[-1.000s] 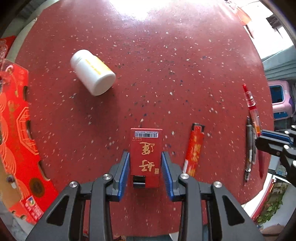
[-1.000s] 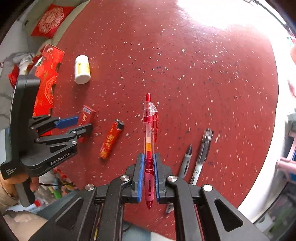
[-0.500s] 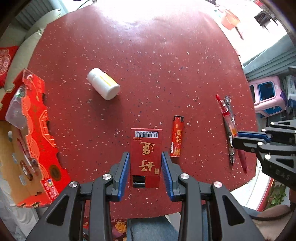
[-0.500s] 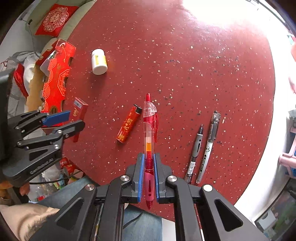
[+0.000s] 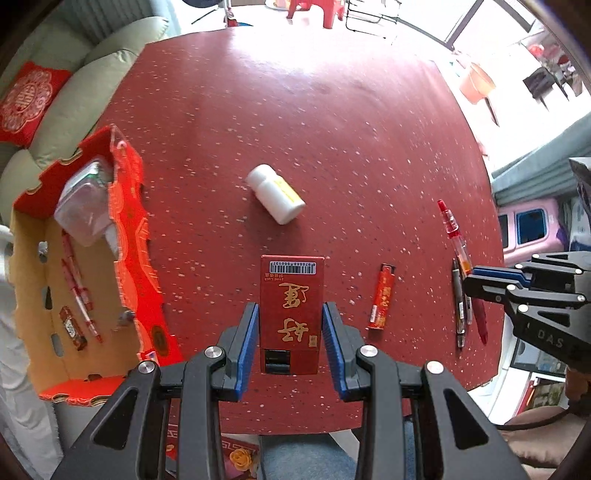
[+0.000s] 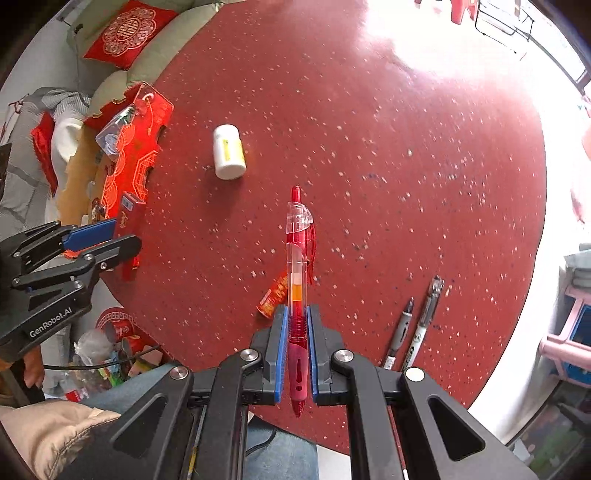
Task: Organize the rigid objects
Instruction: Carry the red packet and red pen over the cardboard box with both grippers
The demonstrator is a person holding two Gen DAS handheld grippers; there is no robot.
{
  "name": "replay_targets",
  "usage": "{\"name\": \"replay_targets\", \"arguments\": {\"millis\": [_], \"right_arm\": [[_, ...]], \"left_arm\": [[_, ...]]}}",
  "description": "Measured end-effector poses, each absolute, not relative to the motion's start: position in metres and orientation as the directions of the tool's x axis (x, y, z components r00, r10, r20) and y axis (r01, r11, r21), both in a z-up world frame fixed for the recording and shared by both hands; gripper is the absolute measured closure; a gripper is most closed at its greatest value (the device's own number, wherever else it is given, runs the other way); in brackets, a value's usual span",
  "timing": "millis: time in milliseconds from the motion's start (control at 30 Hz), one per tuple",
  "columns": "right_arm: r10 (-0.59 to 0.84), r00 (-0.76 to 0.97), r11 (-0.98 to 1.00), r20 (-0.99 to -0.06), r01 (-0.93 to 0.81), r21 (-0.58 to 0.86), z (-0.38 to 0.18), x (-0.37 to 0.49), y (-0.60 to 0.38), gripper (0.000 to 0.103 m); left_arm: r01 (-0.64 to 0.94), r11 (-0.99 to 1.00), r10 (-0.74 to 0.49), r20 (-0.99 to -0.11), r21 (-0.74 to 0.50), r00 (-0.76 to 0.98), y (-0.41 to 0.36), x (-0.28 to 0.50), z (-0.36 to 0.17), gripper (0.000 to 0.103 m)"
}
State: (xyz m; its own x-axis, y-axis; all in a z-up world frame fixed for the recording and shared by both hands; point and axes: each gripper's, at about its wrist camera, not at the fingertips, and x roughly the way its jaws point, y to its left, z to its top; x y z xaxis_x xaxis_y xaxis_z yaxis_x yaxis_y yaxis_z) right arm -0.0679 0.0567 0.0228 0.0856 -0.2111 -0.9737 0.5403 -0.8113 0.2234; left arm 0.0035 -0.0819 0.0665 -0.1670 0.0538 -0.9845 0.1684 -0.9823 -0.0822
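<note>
My left gripper (image 5: 290, 310) is shut on a small red box (image 5: 291, 291) with gold characters and a barcode, held high over the red speckled table (image 5: 295, 129). My right gripper (image 6: 295, 314) is shut on a red gel pen (image 6: 297, 251) that points away from me. The right wrist view shows the left gripper (image 6: 107, 240) with the small red box (image 6: 127, 214) at the table's left edge. The right gripper (image 5: 476, 280) and the red pen (image 5: 456, 236) show at the right of the left wrist view. A white bottle (image 5: 275, 198) lies on its side mid-table.
A red lighter (image 5: 382, 297) lies right of the held box. Two dark pens (image 6: 400, 332) lie side by side near the table's right edge. An open red gift carton (image 5: 129, 206) off the left edge holds pens and a clear plastic tub. A sofa with a red cushion (image 6: 129, 29) is behind it.
Both grippers have risen, so the table looks smaller and farther away. The open carton has come into view at the left. The small red box and the red pen stay gripped.
</note>
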Motion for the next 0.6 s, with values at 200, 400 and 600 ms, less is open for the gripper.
{"name": "replay_targets", "arguments": {"millis": [200,400,600], "right_arm": [[-0.2,0.067,-0.803,-0.978,0.56,0.203,0.03,-0.069,0.038,0.092],[-0.199,0.056,-0.799,-0.978,0.569,0.195,0.037,-0.067,0.015,0.092],[-0.202,0.048,-0.79,-0.978,0.582,0.192,0.044,-0.063,-0.016,0.092]], "left_arm": [[0.206,-0.972,0.069,-0.979,-0.11,-0.194,-0.106,0.009,0.07,0.066],[0.222,-0.965,0.089,-0.969,-0.142,-0.232,-0.128,0.014,0.078,0.066],[0.228,-0.959,0.107,-0.961,-0.167,-0.256,-0.152,0.017,0.083,0.066]]}}
